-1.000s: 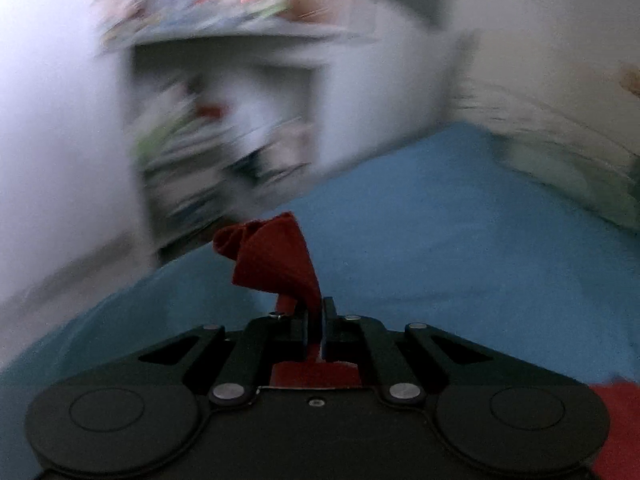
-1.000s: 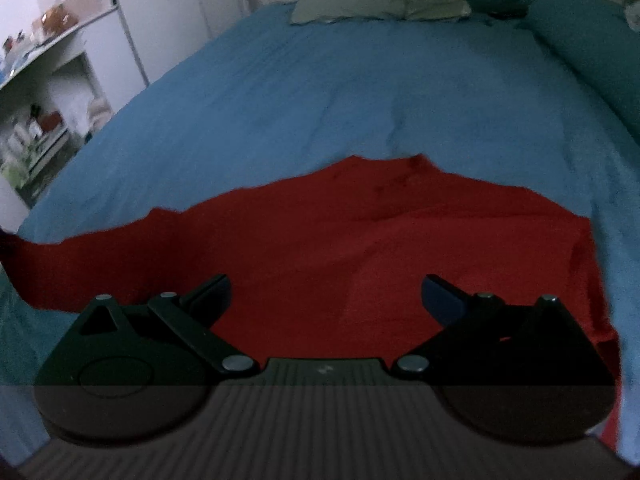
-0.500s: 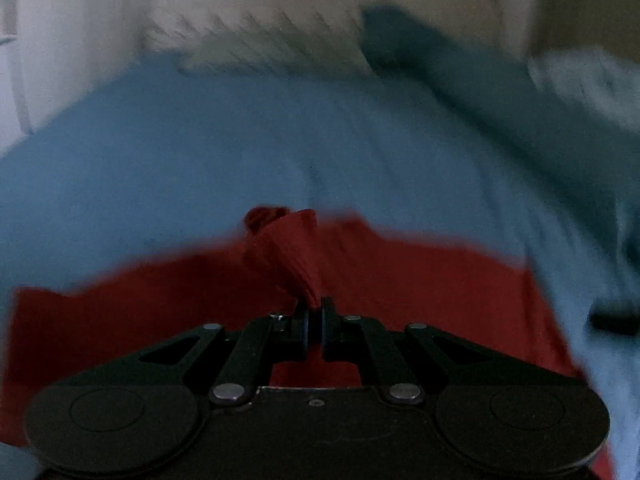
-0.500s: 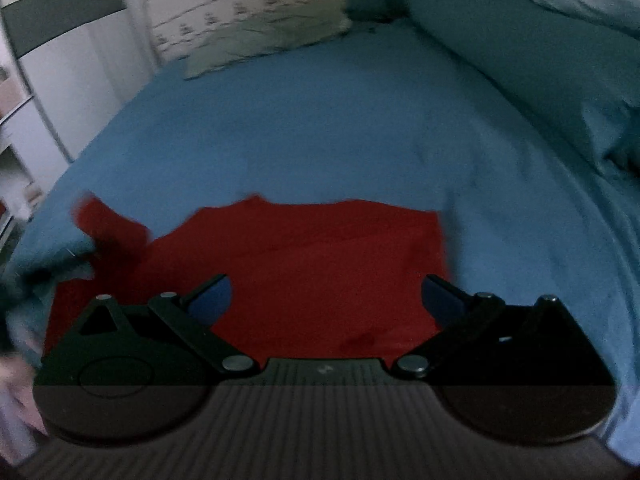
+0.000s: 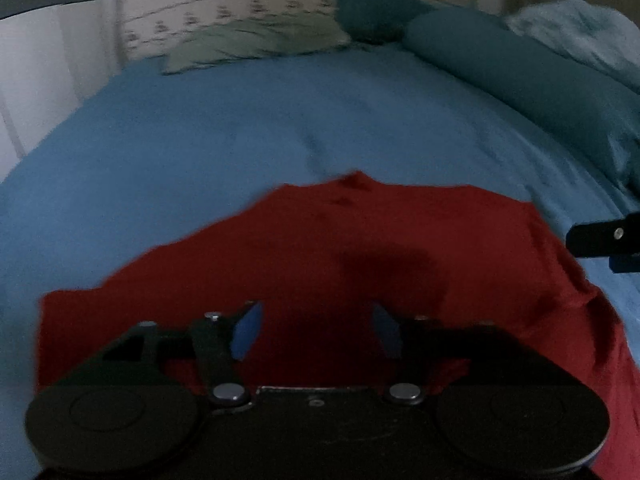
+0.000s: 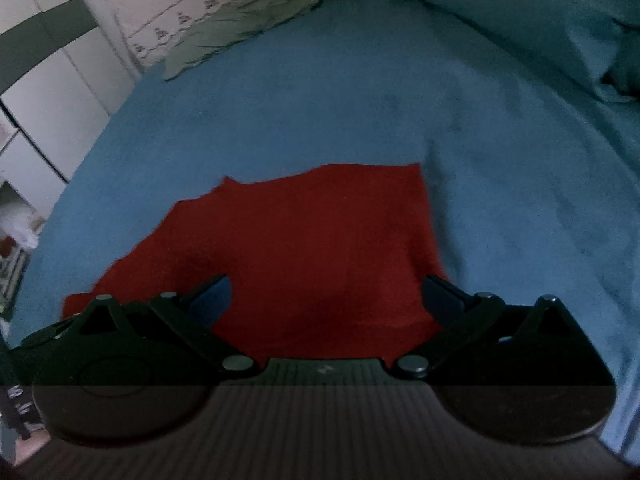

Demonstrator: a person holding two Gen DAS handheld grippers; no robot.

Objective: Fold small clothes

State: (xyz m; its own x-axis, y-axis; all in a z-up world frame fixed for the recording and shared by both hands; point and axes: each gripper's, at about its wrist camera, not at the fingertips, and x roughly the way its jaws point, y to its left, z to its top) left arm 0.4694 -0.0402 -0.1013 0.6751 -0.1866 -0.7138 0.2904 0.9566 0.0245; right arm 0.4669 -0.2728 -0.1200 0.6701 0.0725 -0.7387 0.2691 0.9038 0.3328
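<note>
A dark red garment (image 5: 360, 248) lies spread on the blue bed sheet (image 5: 240, 132), one side folded over onto the rest. My left gripper (image 5: 316, 334) hovers just above its near part; its jaws are opening and nothing is pinched between them. In the right wrist view the same red garment (image 6: 320, 248) lies flat under my right gripper (image 6: 326, 300), which stands wide open and empty over the cloth's near edge. One finger of the right gripper (image 5: 604, 236) pokes in at the right edge of the left wrist view.
Pillows (image 5: 256, 40) and a dark teal bolster (image 5: 520, 64) lie at the head and right side of the bed. A rumpled light blue blanket (image 5: 580, 32) sits far right. White cupboards (image 6: 52, 92) and shelves stand to the left of the bed.
The left gripper carried a bunched red sleeve from the bed's left side over the garment, then opened and dropped it. The right gripper shifted right above the cloth, staying open.
</note>
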